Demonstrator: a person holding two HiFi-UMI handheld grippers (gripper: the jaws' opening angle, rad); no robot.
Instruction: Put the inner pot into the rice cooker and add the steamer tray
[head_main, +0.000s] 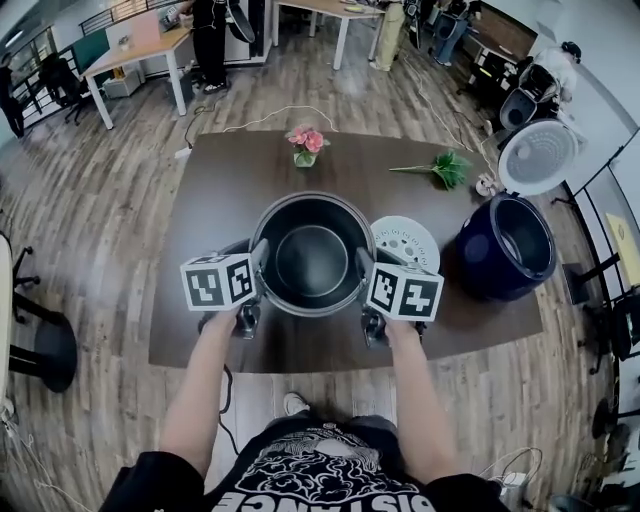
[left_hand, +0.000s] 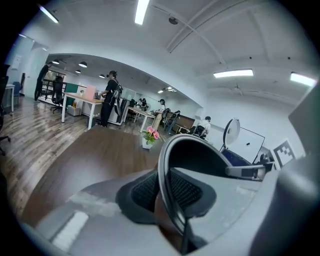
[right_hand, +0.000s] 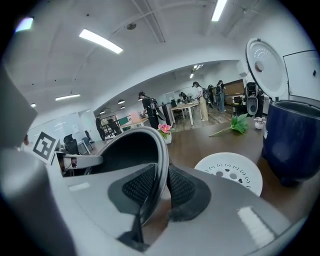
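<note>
Left gripper view: the left gripper (left_hand: 167, 194) is seen narrowly parted, its pads clamped on the rim of the inner pot (left_hand: 200, 156), which is held between both pairs of jaws. The right gripper (right_hand: 161, 187) is pinched on the opposite rim. The steamer tray (right_hand: 230, 167) is seen just outside the right jaws, with the rice cooker (right_hand: 292, 140) beyond it.
</note>
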